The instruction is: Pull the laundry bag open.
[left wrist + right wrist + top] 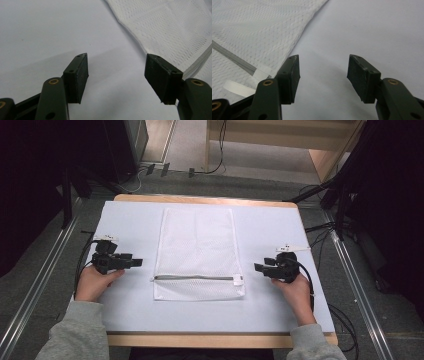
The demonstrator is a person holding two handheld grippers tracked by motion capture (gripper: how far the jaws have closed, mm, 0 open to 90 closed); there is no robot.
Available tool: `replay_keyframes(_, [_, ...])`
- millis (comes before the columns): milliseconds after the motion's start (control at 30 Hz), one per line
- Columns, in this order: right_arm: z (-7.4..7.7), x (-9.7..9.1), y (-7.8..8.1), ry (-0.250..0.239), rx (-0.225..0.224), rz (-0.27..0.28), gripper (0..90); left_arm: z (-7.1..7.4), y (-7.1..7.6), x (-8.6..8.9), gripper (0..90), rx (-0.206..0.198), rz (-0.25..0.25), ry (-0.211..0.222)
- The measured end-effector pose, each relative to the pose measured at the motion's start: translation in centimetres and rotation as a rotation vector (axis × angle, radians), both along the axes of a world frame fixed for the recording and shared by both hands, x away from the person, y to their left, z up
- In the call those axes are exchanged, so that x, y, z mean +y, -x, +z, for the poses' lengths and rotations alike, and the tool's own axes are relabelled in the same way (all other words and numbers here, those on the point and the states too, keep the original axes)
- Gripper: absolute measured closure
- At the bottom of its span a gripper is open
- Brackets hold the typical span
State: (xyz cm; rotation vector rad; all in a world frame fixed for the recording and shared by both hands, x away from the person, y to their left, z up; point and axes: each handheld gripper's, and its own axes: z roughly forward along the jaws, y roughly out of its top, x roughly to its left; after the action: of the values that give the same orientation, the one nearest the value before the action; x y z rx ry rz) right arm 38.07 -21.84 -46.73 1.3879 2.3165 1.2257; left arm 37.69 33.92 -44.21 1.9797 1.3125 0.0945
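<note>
Centrally on the white table (125, 315) lies a flat white mesh laundry bag (197, 250), zipper (192, 278) closed. Left gripper (138, 262) at nine o'clock and right gripper (257, 267) at three o'clock flank it, jaws spread, empty.

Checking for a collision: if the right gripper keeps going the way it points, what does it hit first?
Probably the white mesh laundry bag, near its zipper end; the right gripper points toward that edge.

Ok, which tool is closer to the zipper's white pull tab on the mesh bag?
Right. The right tool sits just off the bag's right edge, near the pull tab. The left tool is off the mesh bag's left edge, at the zipper's far end.
</note>
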Motion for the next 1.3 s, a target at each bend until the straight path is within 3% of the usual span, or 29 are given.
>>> replay_keyframes(1300, [-0.33, -0.08, -0.06, 0.017, -0.002, -0.015, 41.3, -0.28, -0.14, -0.17, 33.3, -0.002, 0.012, -0.022])
